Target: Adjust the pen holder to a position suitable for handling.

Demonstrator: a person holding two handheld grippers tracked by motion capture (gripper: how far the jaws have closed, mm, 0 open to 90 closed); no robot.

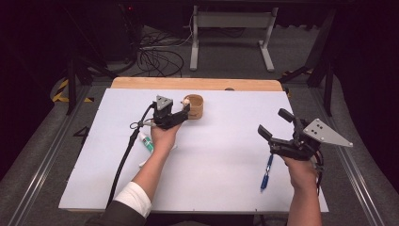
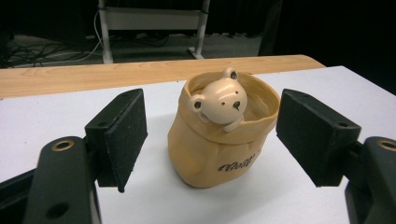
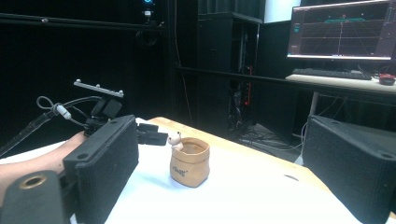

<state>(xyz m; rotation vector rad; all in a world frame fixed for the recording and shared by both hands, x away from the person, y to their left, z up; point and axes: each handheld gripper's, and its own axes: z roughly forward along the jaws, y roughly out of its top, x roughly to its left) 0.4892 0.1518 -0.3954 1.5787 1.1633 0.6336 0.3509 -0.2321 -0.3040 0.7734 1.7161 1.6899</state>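
High view: tan pouch (image 1: 195, 107) sitting at the bench's (image 1: 226, 155) far edge; left tongs (image 1: 181, 114) lining up beside it, probably for a grasp. Right tongs (image 1: 275, 123) waiting well right, gaping, empty.

Left gripper view: jaws standing wide of the pouch, unpressed.

Right gripper view: pouch standing between spread jaws, far off.
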